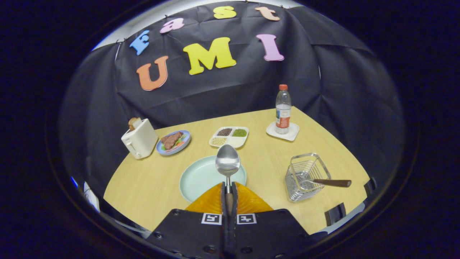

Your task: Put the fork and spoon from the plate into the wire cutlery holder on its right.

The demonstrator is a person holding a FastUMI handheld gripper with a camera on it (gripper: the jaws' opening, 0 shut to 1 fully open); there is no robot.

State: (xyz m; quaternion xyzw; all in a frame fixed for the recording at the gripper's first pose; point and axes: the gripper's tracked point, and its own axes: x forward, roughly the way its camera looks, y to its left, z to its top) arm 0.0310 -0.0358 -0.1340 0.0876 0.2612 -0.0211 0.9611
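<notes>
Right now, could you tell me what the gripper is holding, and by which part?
The gripper is shut on the shiny metal spoon, gripping its wooden handle.

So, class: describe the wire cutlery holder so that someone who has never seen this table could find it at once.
Start at the pale green plate just beyond the gripper, whose fingers are shut on a spoon. To the plate's right stands the wire cutlery holder, a see-through metal basket. A brown wooden handle sticks out of it.
</notes>
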